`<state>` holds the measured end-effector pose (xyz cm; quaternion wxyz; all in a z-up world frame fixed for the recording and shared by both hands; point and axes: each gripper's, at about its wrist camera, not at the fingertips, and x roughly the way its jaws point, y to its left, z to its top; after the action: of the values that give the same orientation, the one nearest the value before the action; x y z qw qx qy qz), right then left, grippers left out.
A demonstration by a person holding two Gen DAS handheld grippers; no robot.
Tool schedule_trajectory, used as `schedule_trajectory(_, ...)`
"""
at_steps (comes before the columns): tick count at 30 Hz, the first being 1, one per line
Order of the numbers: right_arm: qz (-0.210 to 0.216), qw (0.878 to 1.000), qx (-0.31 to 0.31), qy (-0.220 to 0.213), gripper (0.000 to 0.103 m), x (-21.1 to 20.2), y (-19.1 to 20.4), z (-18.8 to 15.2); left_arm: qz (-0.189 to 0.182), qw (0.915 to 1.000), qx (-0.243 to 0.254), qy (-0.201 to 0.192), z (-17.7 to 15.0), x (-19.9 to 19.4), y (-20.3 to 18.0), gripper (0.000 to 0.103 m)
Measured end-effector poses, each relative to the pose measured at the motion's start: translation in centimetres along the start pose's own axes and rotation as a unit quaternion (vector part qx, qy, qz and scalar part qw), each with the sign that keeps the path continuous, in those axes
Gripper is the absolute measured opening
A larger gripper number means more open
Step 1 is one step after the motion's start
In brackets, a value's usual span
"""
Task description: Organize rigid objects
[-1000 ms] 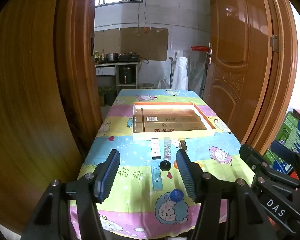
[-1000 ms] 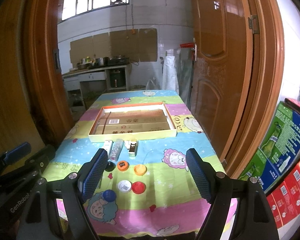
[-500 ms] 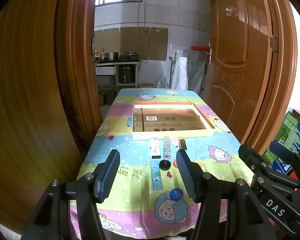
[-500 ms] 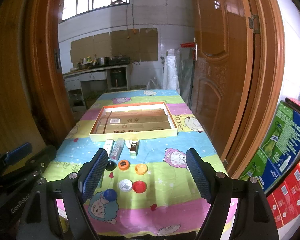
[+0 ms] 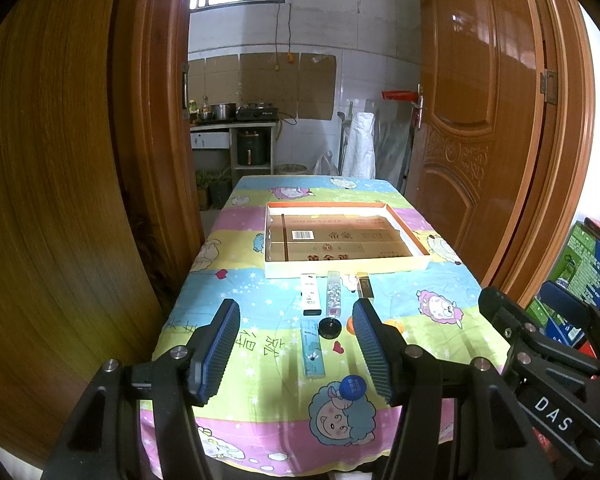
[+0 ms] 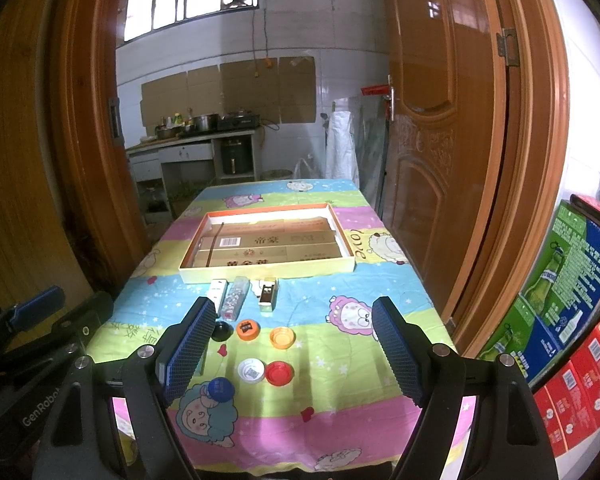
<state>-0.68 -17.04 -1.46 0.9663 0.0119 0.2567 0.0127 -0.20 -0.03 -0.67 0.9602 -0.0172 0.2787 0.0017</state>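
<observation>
While both jaws gape (empty), bottle caps (image 6: 265, 350) lie ahead.

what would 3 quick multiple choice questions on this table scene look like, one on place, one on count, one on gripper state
1. Where does the blue cap lie?
A. inside the shallow box
B. on the tablecloth, nearer the camera than the other caps
C. on the floor

2. How many bottle caps lie on the tablecloth in the right wrist view?
A. three
B. nine
C. six

3. How does the right gripper stand?
A. open and empty
B. shut on a cap
C. shut on the box

Answers: 1 B, it sits on the cartoon print, short of the shallow box. 2 C, black, two orange, white, red and blue. 3 A, its fingers are wide apart with nothing between them.
</observation>
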Motion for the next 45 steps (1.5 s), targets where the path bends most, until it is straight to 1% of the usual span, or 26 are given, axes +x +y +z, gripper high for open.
schedule_trajectory(21,0.002,1.0,0.0,0.002,0.082,-0.1,0.1,-0.3,-0.003,1.0,-0.005,-0.005,-0.2,0.2,0.0,0.059)
schedule_trajectory(22,0.002,1.0,0.0,0.003,0.082,-0.1,0.0,-0.3,-0.003,1.0,-0.005,-0.005,-0.3,0.2,0.1,0.059)
schedule_trajectory(23,0.001,1.0,0.0,0.003,0.082,-0.1,0.0,-0.4,-0.002,1.0,-0.004,-0.003,-1.3,0.5,-0.3,0.059)
schedule_trajectory(26,-0.005,1.0,0.0,0.004,0.082,0.2,-0.4,-0.6,-0.004,0.9999,-0.011,-0.002,-1.8,0.8,0.1,0.059)
schedule_trajectory(30,-0.01,1.0,0.006,0.017,0.082,1.0,-1.1,-1.2,-0.026,0.9988,-0.042,-0.005,-2.3,1.7,0.5,0.059)
schedule_trajectory(31,-0.009,1.0,0.008,0.021,0.082,1.3,-1.3,-1.4,-0.032,0.9986,-0.043,-0.004,-2.8,1.9,0.5,0.059)
schedule_trajectory(33,-0.008,1.0,0.01,0.029,0.082,1.9,-1.7,-1.8,-0.072,0.9933,-0.091,-0.007,-2.9,2.3,0.2,0.059)
schedule_trajectory(35,-0.006,0.999,0.011,0.035,0.082,2.4,-2.0,-2.4,-0.082,0.9935,-0.079,-0.003,-3.6,2.6,-0.4,0.059)
schedule_trajectory(37,-0.005,0.999,0.01,0.037,0.082,2.8,-2.3,-2.9,-0.067,0.997,-0.038,0.007,-4.6,3.1,-0.8,0.059)
schedule_trajectory(39,-0.006,0.999,0.005,0.042,0.082,3.4,-2.6,-3.6,-0.079,0.9966,-0.015,0.013,-5.8,3.6,-1.7,0.059)
schedule_trajectory(40,-0.004,0.999,0.004,0.045,0.082,3.7,-2.9,-3.9,-0.092,0.9953,-0.017,0.027,-6.1,3.5,-2.0,0.059)
schedule_trajectory(41,-0.001,0.999,0.005,0.051,0.082,4.2,-3.1,-4.3,-0.099,0.9948,-0.006,0.026,-6.6,3.8,-2.5,0.059)
schedule_trajectory(42,0.001,0.998,0.006,0.056,0.082,4.5,-3.3,-4.7,-0.103,0.9931,-0.004,0.056,-7.0,3.8,-2.6,0.059)
schedule_trajectory(44,0.003,0.998,0.01,0.068,0.082,5.3,-3.7,-5.3,-0.12,0.9911,0.014,0.056,-8.2,4.4,-3.6,0.059)
schedule_trajectory(45,0.003,0.997,0.011,0.072,0.082,5.8,-3.9,-5.7,-0.125,0.9908,0.024,0.046,-8.4,4.9,-4.1,0.059)
